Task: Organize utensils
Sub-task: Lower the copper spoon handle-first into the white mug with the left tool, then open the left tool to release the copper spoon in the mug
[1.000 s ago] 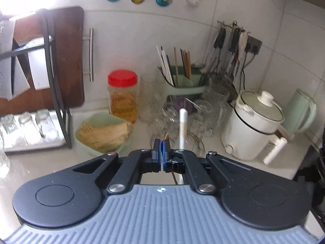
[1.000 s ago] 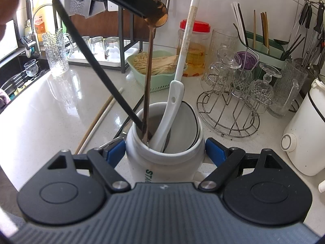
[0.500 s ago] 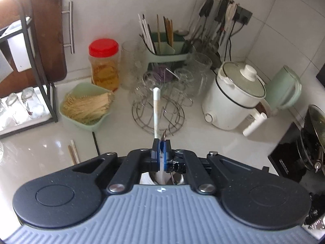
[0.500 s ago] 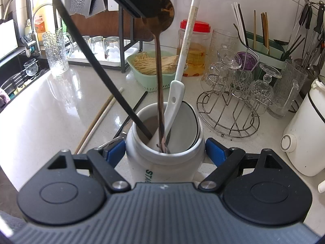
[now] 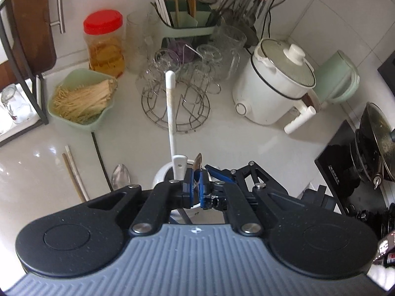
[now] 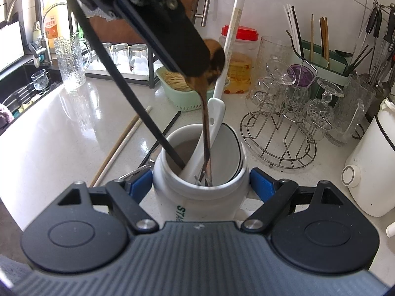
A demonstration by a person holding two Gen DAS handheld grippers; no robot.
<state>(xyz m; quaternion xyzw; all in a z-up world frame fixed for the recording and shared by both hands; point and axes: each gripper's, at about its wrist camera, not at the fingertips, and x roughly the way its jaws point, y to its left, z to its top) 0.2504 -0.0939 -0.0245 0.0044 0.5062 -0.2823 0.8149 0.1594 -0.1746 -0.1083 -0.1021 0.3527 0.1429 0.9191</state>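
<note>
My right gripper (image 6: 200, 187) is shut on a white ceramic utensil jar (image 6: 197, 197), a blue pad on each side. The jar holds a long white ceramic spoon (image 6: 219, 103), a black chopstick (image 6: 138, 108) and a bronze metal spoon (image 6: 206, 128). My left gripper (image 5: 196, 185) is shut on the bronze spoon's bowl end (image 5: 197, 165) above the jar (image 5: 163, 172), with the handle down inside. On the counter left of the jar lie a silver spoon (image 5: 120, 175), a pair of chopsticks (image 5: 74, 172) and a black chopstick (image 5: 100, 157).
A wire rack of glasses (image 5: 176, 103), a green basket of noodles (image 5: 81, 101), a red-lidded jar (image 5: 105, 42), a green chopstick caddy (image 5: 185, 22), a white cooker (image 5: 276, 83) and a green kettle (image 5: 338, 79) stand behind. A stove with a pan (image 5: 370, 145) is right. A sink (image 6: 22, 91) is left.
My left gripper has come lower over the jar, and the bronze spoon's handle has slid deeper into it. The right gripper and jar have not moved.
</note>
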